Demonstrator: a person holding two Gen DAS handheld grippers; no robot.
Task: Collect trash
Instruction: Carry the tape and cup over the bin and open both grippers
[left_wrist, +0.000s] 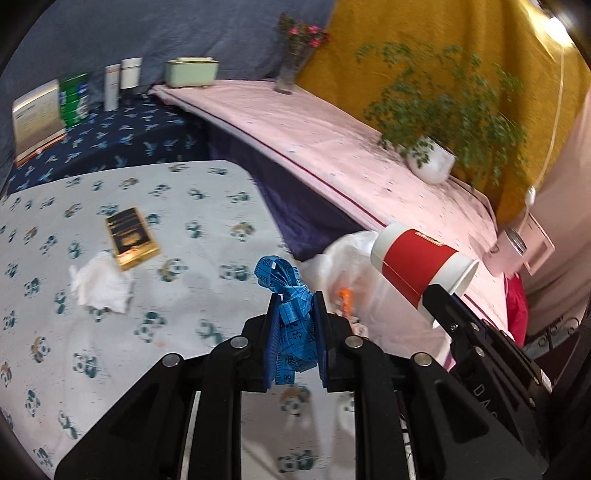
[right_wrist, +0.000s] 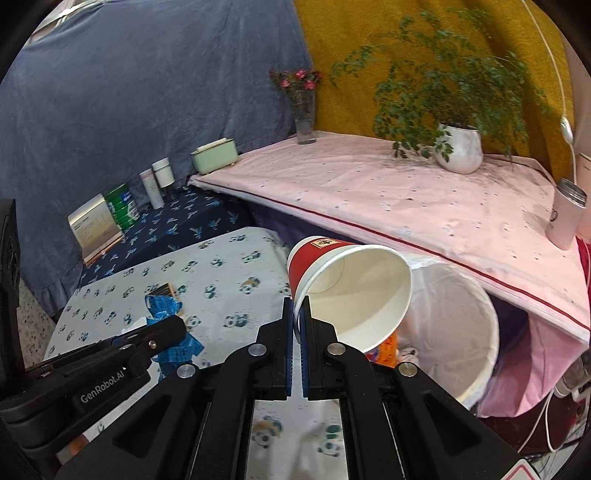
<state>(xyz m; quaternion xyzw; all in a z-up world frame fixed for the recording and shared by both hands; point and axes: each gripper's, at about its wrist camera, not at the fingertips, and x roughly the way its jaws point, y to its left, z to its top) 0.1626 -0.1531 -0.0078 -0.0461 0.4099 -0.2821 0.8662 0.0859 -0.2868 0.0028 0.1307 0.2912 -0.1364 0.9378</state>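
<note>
My left gripper (left_wrist: 294, 295) is shut on a bunched blue measuring tape (left_wrist: 290, 295) held above the panda-print table (left_wrist: 155, 332). It also shows in the right wrist view (right_wrist: 168, 314). My right gripper (right_wrist: 297, 306) is shut on the rim of a red and white paper cup (right_wrist: 351, 291), tilted on its side over the white-lined trash bin (right_wrist: 461, 325). The cup (left_wrist: 421, 266) and bin liner (left_wrist: 343, 258) also show in the left wrist view. A crumpled white tissue (left_wrist: 101, 282) and a black and gold box (left_wrist: 131, 238) lie on the table.
A pink-covered shelf (right_wrist: 388, 199) runs behind the bin with a potted plant (right_wrist: 460, 147), a flower vase (right_wrist: 304, 118), a green box (right_wrist: 214, 155) and a pink tumbler (right_wrist: 567, 214). Cans and boxes (left_wrist: 74, 96) stand on a dark blue cloth at the far left.
</note>
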